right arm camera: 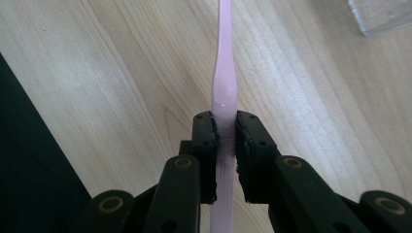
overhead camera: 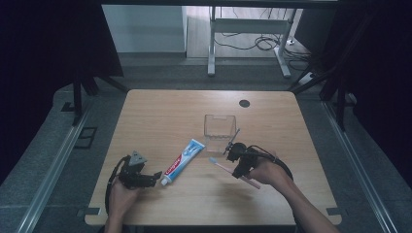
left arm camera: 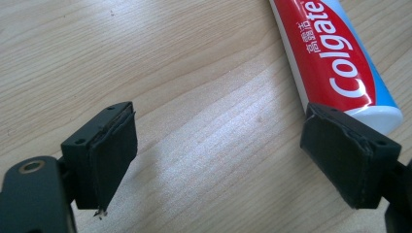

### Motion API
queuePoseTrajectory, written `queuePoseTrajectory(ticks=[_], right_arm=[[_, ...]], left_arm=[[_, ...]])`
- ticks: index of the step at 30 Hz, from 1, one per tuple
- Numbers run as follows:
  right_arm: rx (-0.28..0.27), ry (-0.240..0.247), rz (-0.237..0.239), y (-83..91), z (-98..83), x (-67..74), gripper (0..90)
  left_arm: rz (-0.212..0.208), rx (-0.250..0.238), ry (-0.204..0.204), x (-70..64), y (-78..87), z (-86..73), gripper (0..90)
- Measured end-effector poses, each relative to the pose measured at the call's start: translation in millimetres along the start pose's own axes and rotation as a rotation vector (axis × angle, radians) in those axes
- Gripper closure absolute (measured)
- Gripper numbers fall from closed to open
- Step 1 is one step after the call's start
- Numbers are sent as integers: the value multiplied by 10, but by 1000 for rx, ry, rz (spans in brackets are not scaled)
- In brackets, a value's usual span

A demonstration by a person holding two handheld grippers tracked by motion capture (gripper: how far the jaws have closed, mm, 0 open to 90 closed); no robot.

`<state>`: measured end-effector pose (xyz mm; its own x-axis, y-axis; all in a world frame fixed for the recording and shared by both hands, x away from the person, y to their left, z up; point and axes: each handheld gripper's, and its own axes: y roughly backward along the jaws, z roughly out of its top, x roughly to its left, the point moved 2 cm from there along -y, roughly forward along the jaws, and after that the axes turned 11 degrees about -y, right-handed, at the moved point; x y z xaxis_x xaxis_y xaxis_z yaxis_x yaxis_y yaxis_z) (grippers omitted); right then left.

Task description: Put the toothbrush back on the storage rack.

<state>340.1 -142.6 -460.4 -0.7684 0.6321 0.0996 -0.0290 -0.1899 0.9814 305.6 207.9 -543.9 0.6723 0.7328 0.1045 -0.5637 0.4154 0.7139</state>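
A pink toothbrush is clamped by its handle in my right gripper, lifted above the table with its bristle end pointing left. In the right gripper view the pink toothbrush runs straight up from between the shut pads. A red, white and blue toothpaste tube lies on the wood at table centre. My left gripper rests just left of the tube's cap end, open. In the left gripper view the toothpaste tube lies beside the right pad, outside the gap.
A clear square plastic cup stands upright behind the toothbrush; its corner shows at top right in the right gripper view. A round cable hole sits near the table's far edge. Black curtains hang on both sides.
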Motion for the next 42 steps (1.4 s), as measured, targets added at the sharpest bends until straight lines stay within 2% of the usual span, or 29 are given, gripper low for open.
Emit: queuePoseTrajectory(ticks=[6, 19, 27, 42], right_arm=[[-18, -9, 7, 150, 32, -43, 786], [-35, -26, 3, 363, 129, -137, 787], [-67, -23, -11, 516, 239, -188, 787], [-113, -64, -18, 568, 426, -322, 787]], left_arm=[[2, 1, -1, -2, 0, 0, 136], [9, 0, 1, 1, -1, 0, 136], [26, 0, 28, 32, 1, -21, 132], [28, -1, 19, 29, -2, -17, 132]])
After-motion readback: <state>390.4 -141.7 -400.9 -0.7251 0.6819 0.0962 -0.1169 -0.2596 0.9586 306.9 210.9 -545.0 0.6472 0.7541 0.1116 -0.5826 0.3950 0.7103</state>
